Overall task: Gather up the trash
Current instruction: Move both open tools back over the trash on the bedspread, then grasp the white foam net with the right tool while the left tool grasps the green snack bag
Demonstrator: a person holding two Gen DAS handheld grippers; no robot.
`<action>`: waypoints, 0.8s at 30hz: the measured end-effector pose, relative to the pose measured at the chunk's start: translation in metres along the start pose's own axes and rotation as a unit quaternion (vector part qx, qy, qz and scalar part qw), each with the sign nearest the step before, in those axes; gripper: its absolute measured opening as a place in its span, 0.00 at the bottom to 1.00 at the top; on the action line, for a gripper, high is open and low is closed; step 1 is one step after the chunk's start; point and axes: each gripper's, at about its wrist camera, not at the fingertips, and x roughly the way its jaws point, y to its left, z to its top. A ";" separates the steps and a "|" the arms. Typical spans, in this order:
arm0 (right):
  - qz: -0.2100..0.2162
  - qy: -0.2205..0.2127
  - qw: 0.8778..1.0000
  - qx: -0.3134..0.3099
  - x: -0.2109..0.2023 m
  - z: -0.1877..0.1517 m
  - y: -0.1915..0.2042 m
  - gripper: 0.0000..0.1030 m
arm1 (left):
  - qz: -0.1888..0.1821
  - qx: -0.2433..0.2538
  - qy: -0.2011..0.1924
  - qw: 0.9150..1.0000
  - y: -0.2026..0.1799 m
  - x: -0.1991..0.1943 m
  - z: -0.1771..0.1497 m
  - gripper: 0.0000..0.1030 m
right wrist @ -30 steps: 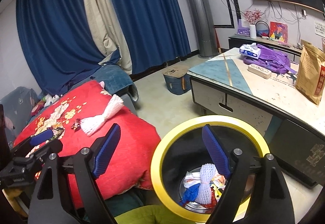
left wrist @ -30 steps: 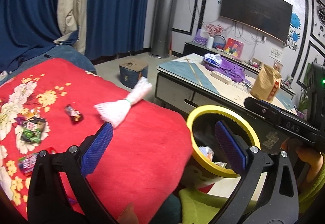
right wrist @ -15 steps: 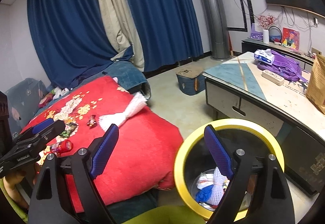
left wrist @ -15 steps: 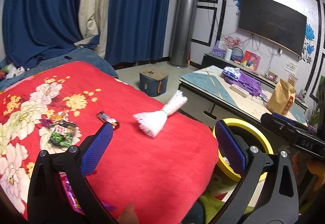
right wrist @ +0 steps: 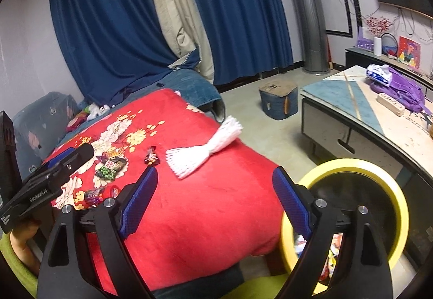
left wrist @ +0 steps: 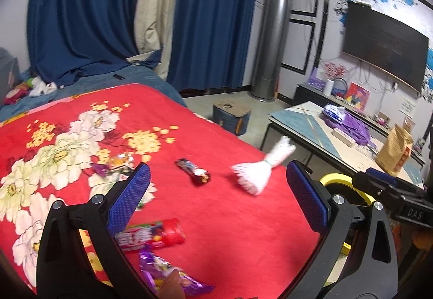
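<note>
- Over the red flowered blanket [left wrist: 230, 217], in the left wrist view, the left gripper [left wrist: 216, 196] hangs with its 2 blue pads spread wide and nothing between them.
- A dark candy wrapper [left wrist: 193, 171] lies ahead of it, with a white foam net [left wrist: 259, 171] to its right, near the blanket's edge.
- A red candy tube [left wrist: 151, 235] lies just beside the left pad; a purple wrapper [left wrist: 167, 276] sits below it.
- The yellow-rimmed bin [left wrist: 343, 182] shows at the right, off the blanket.
- In the right wrist view, the right gripper [right wrist: 215, 197] is also spread wide and empty, above the blanket [right wrist: 203, 212].
- The foam net [right wrist: 205, 150] and candy wrapper [right wrist: 151, 156] lie beyond it; the bin [right wrist: 379, 171] stands at the right, trash inside.
</note>
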 end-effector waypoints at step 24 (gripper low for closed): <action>-0.007 0.081 0.995 -0.050 0.146 0.001 0.058 0.73 | 0.066 -0.094 0.069 0.991 0.099 0.040 -0.013 0.89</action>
